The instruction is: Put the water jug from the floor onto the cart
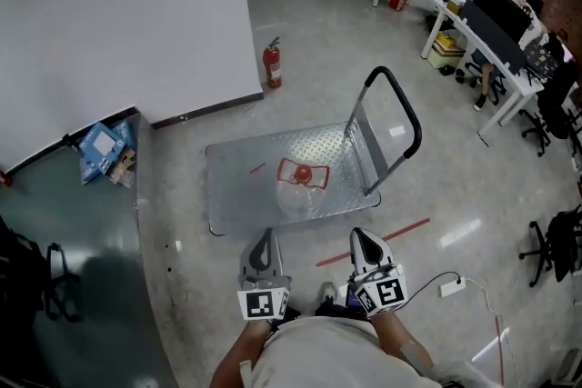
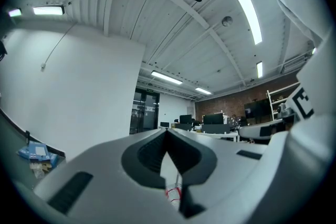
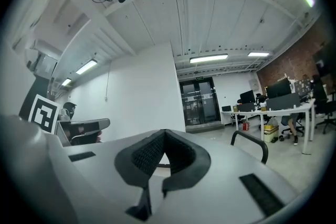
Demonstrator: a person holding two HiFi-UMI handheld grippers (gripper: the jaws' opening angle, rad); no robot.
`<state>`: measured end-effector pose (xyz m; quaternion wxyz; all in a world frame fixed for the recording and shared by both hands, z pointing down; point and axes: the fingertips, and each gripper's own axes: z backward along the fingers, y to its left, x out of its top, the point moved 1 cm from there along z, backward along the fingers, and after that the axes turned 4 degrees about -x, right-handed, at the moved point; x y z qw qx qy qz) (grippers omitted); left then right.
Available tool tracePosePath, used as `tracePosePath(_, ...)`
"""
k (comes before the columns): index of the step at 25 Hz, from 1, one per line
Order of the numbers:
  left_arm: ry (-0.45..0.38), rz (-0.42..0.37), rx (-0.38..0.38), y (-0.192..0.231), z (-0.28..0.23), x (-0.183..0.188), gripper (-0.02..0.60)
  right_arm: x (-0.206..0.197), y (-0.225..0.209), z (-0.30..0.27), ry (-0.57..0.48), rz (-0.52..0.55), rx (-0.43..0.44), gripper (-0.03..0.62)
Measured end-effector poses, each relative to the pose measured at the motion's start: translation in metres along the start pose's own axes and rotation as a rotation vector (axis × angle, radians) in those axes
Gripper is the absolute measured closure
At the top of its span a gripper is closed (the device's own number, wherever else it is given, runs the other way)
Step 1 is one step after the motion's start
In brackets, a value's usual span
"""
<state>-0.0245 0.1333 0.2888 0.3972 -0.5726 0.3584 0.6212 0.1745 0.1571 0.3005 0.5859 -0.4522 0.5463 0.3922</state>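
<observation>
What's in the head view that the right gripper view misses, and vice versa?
Head view only: the water jug sitting on the cart deck, a fire extinguisher by the wall, and a red tape line on the floor.
Right gripper view only: the right gripper seen close up, jaws together with nothing between them, and the ceiling lights.
Both: the black cart handle and the desks with monitors.

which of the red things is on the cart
The red cap of the water jug, standing on the cart; the fire extinguisher and tape strip are on the floor.
</observation>
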Motion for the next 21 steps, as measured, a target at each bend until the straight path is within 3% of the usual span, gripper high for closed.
tracePosePath(9, -0.013, -0.015, 0.001, -0.0047, 0.0023, 0.0037, 0.578, 0.0061, 0.0038, 0.0031, -0.031, -0.005, 0.023, 0.583)
tracePosePath(14, 0.016, 0.02, -0.002, -0.0072, -0.0018, 0.0039, 0.578, 0.0055, 0.0052, 0.0003, -0.03, -0.006, 0.035, 0.583)
tracePosePath(21, -0.006, -0.006, 0.0, -0.0004, -0.0053, 0.0031, 0.578, 0.0065, 0.006, -0.006, -0.033, -0.001, 0.042, 0.582)
